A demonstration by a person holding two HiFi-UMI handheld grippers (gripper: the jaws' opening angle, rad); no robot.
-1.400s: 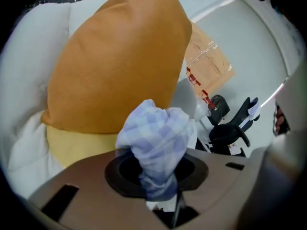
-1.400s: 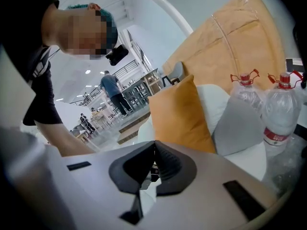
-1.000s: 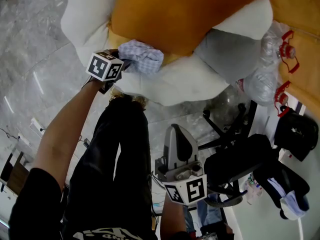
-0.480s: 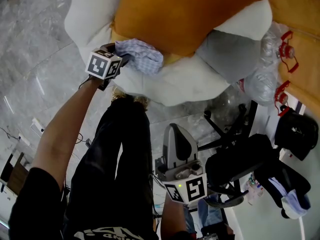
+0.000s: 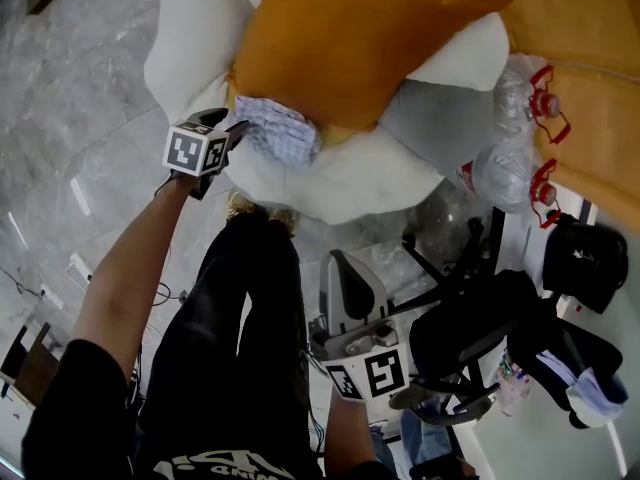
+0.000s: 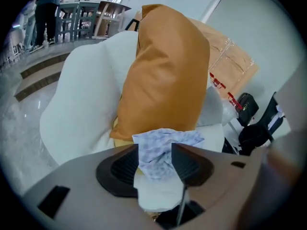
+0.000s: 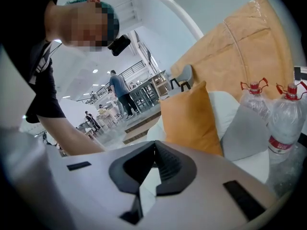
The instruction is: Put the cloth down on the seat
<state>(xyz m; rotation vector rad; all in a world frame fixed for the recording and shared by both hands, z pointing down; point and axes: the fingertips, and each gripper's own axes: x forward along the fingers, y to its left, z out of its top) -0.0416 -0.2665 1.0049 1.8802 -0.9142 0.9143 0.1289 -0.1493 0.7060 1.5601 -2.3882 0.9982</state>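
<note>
The cloth [image 5: 283, 133], light blue and checked, lies crumpled on the white seat [image 5: 350, 173], against the foot of an orange cushion [image 5: 350, 38]. My left gripper [image 5: 238, 131] is at the cloth's left edge. In the left gripper view the cloth [image 6: 163, 145] shows in the gap between the jaws of the left gripper [image 6: 155, 155], which stand wide and are closing; the pads do not pinch it. My right gripper [image 5: 343, 263] hangs low over the person's legs, away from the seat. In its own view the right gripper [image 7: 154, 150] is shut on nothing.
A grey cushion [image 5: 430, 128] leans at the seat's right. Two plastic bottles [image 5: 500, 168] with red caps stand beside it, before a tan wrapped panel [image 5: 590, 88]. A black office chair [image 5: 480, 328] stands on the marble floor [image 5: 70, 88] at the lower right.
The left gripper's jaws have spread apart and let go of the cloth. The gripper has drawn back slightly to the left, and the cloth stays on the seat. The right gripper stays put.
</note>
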